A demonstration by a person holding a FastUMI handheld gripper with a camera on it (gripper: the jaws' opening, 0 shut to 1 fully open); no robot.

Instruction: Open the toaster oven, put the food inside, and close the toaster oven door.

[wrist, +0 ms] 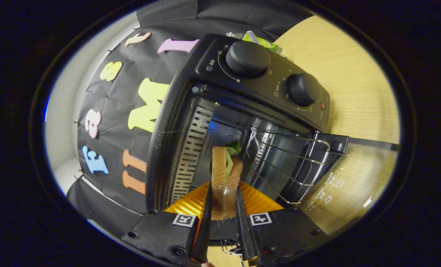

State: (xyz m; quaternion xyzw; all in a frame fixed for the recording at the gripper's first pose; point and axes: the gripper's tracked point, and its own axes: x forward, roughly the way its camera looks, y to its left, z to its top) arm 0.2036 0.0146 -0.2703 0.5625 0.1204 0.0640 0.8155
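Gripper view showed the jaws (224, 207) clamped on a sandwich (224, 178) at lower centre, held edge-on, likely to slip it into the open toaster oven (242, 111) just ahead. Its door (350, 181) lay dropped at right, wire rack (291, 163) slid out above an orange plate (259, 200).

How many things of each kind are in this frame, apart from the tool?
Toaster oven, door open: 1
Control knobs on it: 2
Wire rack: 1
Sandwich, gripped between the tool fingers: 1
Orange plate beneath it: 1
Green packet behind the oven: 1
Total: 7
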